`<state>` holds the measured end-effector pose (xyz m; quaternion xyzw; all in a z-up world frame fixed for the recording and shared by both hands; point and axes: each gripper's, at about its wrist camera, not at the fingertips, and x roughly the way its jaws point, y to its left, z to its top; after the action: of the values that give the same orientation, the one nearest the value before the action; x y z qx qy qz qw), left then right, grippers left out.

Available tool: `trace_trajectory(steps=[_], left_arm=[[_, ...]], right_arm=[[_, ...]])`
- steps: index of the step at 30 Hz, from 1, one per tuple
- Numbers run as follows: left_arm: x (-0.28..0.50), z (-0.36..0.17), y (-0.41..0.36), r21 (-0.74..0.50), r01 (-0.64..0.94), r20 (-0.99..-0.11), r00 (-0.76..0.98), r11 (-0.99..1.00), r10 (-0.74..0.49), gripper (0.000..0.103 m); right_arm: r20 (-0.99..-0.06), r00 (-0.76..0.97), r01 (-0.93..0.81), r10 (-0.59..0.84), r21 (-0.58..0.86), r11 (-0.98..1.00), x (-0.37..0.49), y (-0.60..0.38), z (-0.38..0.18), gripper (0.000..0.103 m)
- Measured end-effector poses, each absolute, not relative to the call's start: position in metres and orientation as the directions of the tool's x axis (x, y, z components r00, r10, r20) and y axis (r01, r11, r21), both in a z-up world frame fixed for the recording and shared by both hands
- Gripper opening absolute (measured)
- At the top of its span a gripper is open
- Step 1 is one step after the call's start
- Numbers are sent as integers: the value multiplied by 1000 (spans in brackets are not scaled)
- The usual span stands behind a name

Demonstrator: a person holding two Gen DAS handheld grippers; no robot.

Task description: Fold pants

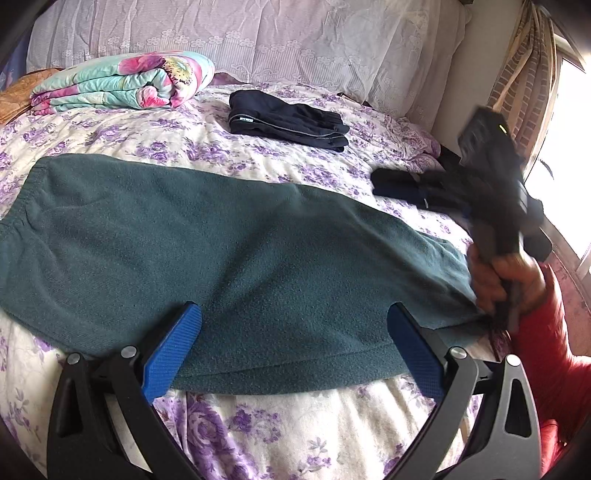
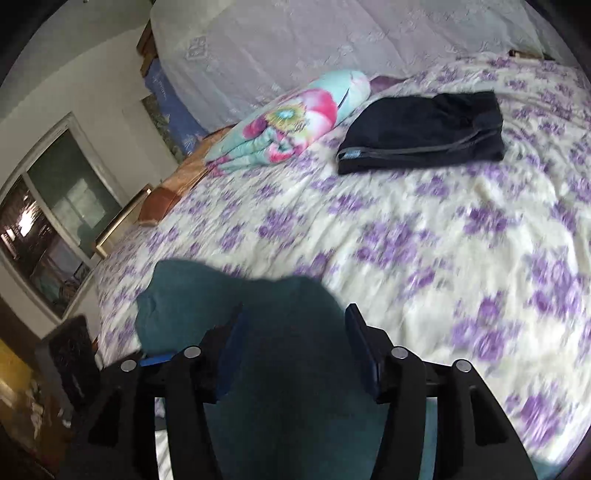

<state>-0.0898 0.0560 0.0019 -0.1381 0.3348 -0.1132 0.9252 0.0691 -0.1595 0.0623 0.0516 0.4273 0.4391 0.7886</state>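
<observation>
The green pants [image 1: 229, 258] lie flat across the near part of the bed [image 1: 295, 435], on a white sheet printed with purple flowers. They run from left to right in the left wrist view, with the gathered waistband at the far left and the leg ends at the right, folded so that only 1 leg width shows.

The left tool [image 1: 293, 347] hangs over the near edge of the pants with its jaws wide apart. Its 2 blue pads [image 1: 173, 350] stand over the cloth at either side, and nothing is gripped between them.

The right tool [image 2: 291, 350] is blurred in both views. In the left wrist view it sits at the right, above the leg ends, gripped by a hand [image 1: 506, 284] that comes out of a red sleeve [image 1: 546, 350]. In its own view the jaws stand partly apart, with green cloth seen between the fingers. Whether the pads press on that cloth, I cannot tell.

Farther back on the bed, a folded pair of dark pants [image 1: 288, 120] with a thin grey stripe lies near the middle. A folded floral quilt [image 1: 122, 83] in pink and turquoise sits at the far left. A pale lace cover [image 1: 258, 33] drapes over the headboard end behind them.
</observation>
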Motion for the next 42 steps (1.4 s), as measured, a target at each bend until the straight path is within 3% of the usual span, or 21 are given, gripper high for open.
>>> trace_trajectory(steps=[1,4,6,9,14,16,17,19,21,25,36,42], left_arm=[[-90,2,56,-333,118,-587,751,936,-303,98],[-89,3,57,-336,120,-582,753,934,-306,98],[-89,3,57,-334,118,-583,754,935,-304,98],[-91,2,57,-334,119,-579,757,935,-303,98],[-93,2,58,-340,121,-571,761,933,-307,98],[-94,2,58,-344,123,-567,763,931,-310,98],[-94,2,58,-344,123,-566,764,931,-310,98],[-95,2,56,-339,120,-569,764,933,-305,98],[-95,2,56,-335,117,-572,763,935,-301,98],[-94,2,56,-336,117,-572,763,935,-301,98],[-96,2,52,-303,92,-599,756,949,-264,98],[-103,2,59,-344,102,-561,775,933,-292,98]], right_arm=[[-649,207,-644,732,473,602,60,-162,52,74],[-662,202,-637,721,470,610,45,-177,38,75],[-644,303,-556,703,480,679,36,-210,54,76],[-554,421,-513,718,508,692,5,-275,79,87],[-578,594,-266,559,515,815,-41,-408,73,97],[-634,611,-117,474,520,846,-39,-455,51,94],[-628,622,-60,467,557,828,-40,-475,44,80],[-562,629,-43,537,664,746,-49,-495,48,83],[-537,653,-82,534,651,755,-58,-500,64,92],[-611,631,-69,478,570,819,-61,-506,62,94],[-624,725,102,290,514,852,-41,-502,43,100],[-629,734,78,256,452,889,-38,-495,42,99]])
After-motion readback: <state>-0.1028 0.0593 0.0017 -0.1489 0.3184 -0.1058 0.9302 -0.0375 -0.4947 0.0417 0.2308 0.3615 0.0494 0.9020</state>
